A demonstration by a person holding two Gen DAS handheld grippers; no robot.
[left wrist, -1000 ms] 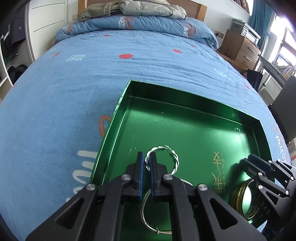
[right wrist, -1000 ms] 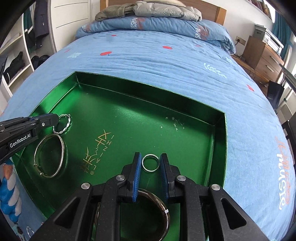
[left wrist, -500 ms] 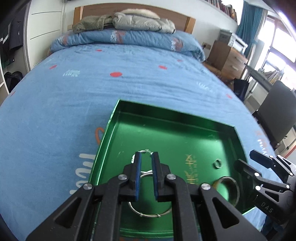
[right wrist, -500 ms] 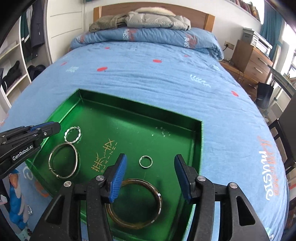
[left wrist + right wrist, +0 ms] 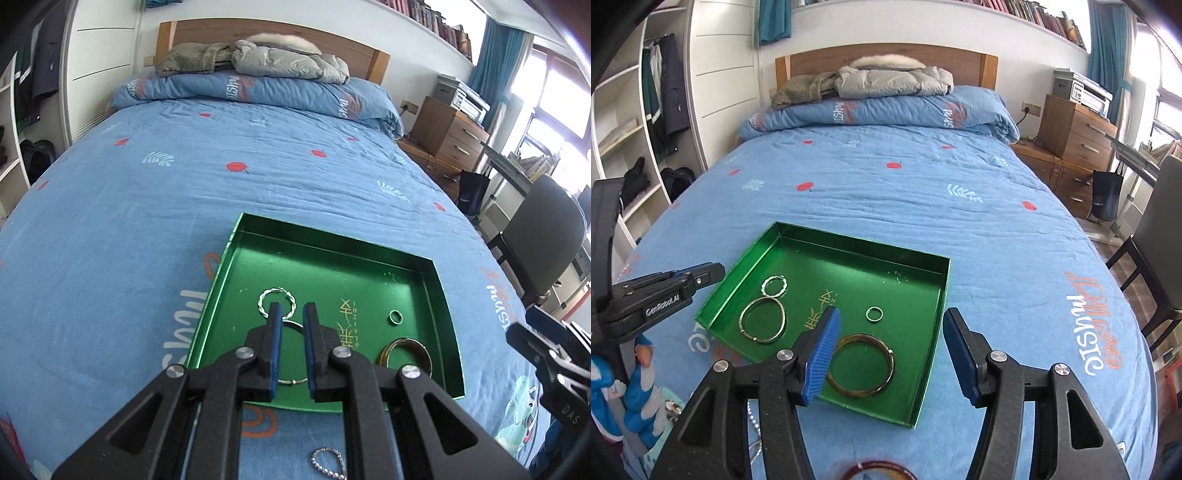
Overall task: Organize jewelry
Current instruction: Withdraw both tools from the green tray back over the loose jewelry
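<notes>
A green tray lies on the blue bedspread. In it are a twisted silver ring, a large silver hoop, a small ring and a brown-gold bangle. My left gripper hovers over the tray's left side. Its jaws stand a narrow gap apart with nothing between them. My right gripper hangs above the tray's near right part. Its jaws are opening wide and hold nothing.
A beaded chain and a reddish bangle lie on the bedspread in front of the tray. A blue plush toy sits at the near left. A dark chair and wooden drawers stand right of the bed.
Both grippers rose and drew back from the tray. The left let go of the twisted ring, which lies in the tray. The right jaws spread wide off the small ring.
</notes>
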